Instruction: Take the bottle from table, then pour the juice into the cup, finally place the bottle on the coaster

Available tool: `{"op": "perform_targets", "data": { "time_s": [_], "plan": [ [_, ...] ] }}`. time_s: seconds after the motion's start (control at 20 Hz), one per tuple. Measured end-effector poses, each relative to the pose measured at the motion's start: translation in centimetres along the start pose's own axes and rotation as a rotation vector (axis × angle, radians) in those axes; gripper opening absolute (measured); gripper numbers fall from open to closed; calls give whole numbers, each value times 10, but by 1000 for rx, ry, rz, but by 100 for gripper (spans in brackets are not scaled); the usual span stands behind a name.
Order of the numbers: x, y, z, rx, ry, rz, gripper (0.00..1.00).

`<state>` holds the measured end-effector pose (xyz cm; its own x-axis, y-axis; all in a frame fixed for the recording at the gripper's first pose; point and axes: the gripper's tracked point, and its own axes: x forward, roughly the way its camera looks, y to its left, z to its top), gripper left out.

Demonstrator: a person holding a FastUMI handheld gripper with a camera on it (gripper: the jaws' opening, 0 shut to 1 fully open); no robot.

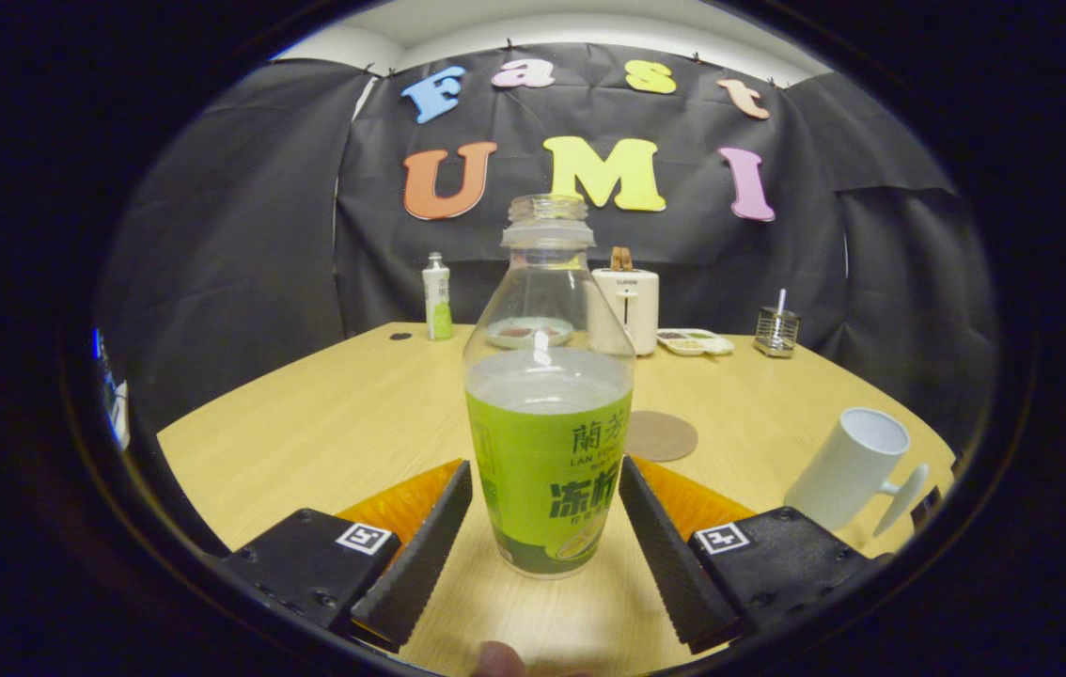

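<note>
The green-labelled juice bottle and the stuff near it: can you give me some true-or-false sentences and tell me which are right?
1. The clear plastic bottle with the green label has no cap on. True.
2. The gripper fingers squeeze the bottle. False: they stand open either side of it, with gaps.
3. The white cup lies tipped on the wooden table. False: it stands upright.
4. The round brown coaster has nothing on it. True.
5. The white toaster stands beyond the bottle. True.
</note>
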<state>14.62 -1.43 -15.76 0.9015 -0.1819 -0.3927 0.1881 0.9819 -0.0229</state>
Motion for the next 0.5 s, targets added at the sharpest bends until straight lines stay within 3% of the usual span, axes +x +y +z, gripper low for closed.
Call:
{"op": "perform_targets", "data": {
  "time_s": [0.1, 0.25, 0.5],
  "plan": [
    [2, 3, 1, 7, 0, 2, 97],
    [1, 4, 0, -2, 16, -4, 84],
    [-14, 9, 16, 70, -15, 34, 81]
  ]
}}
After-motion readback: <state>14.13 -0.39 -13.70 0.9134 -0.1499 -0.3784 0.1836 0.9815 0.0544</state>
